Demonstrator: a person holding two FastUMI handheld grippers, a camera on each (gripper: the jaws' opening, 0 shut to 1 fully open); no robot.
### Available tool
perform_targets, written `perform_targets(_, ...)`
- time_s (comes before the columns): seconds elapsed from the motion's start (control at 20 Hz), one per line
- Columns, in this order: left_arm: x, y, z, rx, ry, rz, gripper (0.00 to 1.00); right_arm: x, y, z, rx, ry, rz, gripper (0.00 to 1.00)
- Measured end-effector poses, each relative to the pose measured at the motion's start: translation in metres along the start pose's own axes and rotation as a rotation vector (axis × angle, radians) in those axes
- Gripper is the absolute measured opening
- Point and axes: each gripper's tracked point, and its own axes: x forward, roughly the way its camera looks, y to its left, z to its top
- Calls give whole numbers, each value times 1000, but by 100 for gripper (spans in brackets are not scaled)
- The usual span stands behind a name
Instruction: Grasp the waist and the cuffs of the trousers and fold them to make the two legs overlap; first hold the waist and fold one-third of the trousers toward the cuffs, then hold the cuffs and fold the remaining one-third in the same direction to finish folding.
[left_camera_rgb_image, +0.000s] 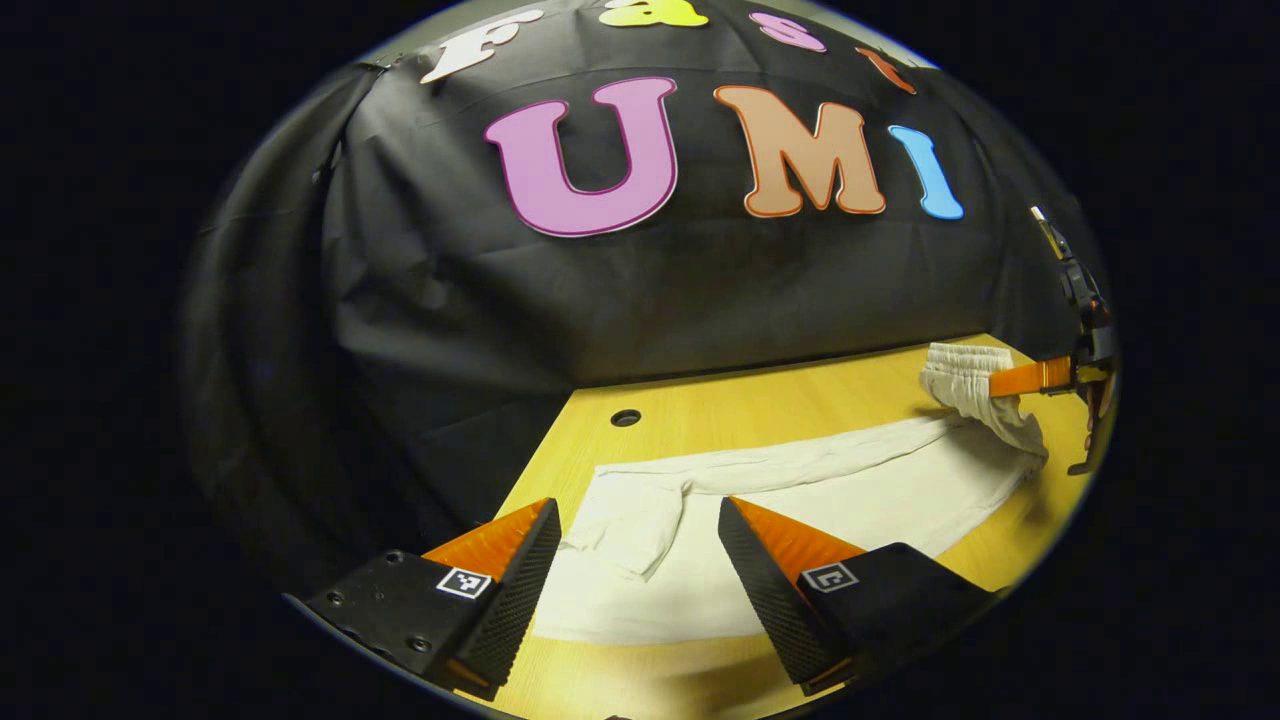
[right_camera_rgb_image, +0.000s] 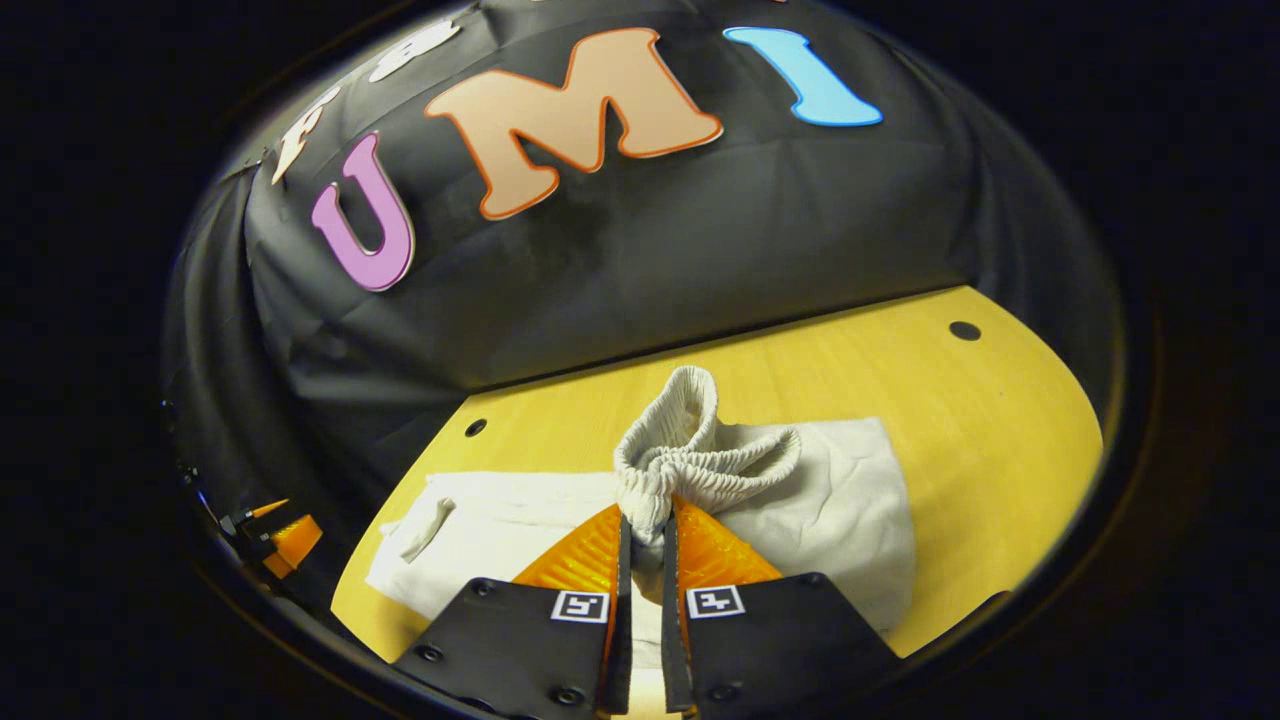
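Right gripper (right_camera_rgb_image: 645, 535) is pinching the trousers' waist (right_camera_rgb_image: 690, 455) — the first fold is being started; left gripper (left_camera_rgb_image: 640, 545), spread, is being held over the cuffs (left_camera_rgb_image: 625, 520).

Trousers (left_camera_rgb_image: 830, 500) are laid flat on the bench (left_camera_rgb_image: 760, 400), lengthwise along the booth wall behind. In the left gripper view, the cuff end (left_camera_rgb_image: 630, 520) is located between the parted fingers of the left hand-held gripper (left_camera_rgb_image: 640, 530), just ahead of them; the waist (left_camera_rgb_image: 965, 380) is seen far right, raised off the bench. In the right gripper view, the bunched waist is pinched between both fingers of the right hand-held gripper (right_camera_rgb_image: 645, 530), with the legs extended to the left.
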Motion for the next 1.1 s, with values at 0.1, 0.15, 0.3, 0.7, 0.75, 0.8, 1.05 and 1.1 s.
perform_targets(0.1,0,9,-8,-9,12,13,96,-1,-3,1,-55,35,31,14)
perform_targets(0.15,0,12,-12,-17,18,16,96,-2,-6,1,-91,68,40,14)
perform_targets(0.3,4,20,-27,-38,41,23,96,-8,-8,5,-213,175,38,14)
perform_targets(0.7,28,36,-67,-75,108,-11,96,-48,-17,65,-302,251,81,100)
perform_targets(0.75,34,39,-72,-79,114,-16,97,-54,-23,74,-305,236,69,93)
perform_targets(0.8,39,41,-77,-81,122,-19,96,-59,-26,73,-300,229,59,91)
perform_targets(1.05,75,53,-86,-81,130,-67,97,-76,-26,86,-257,184,3,92)
perform_targets(1.1,82,53,-85,-86,127,-84,96,-82,-26,88,-253,179,-9,96)
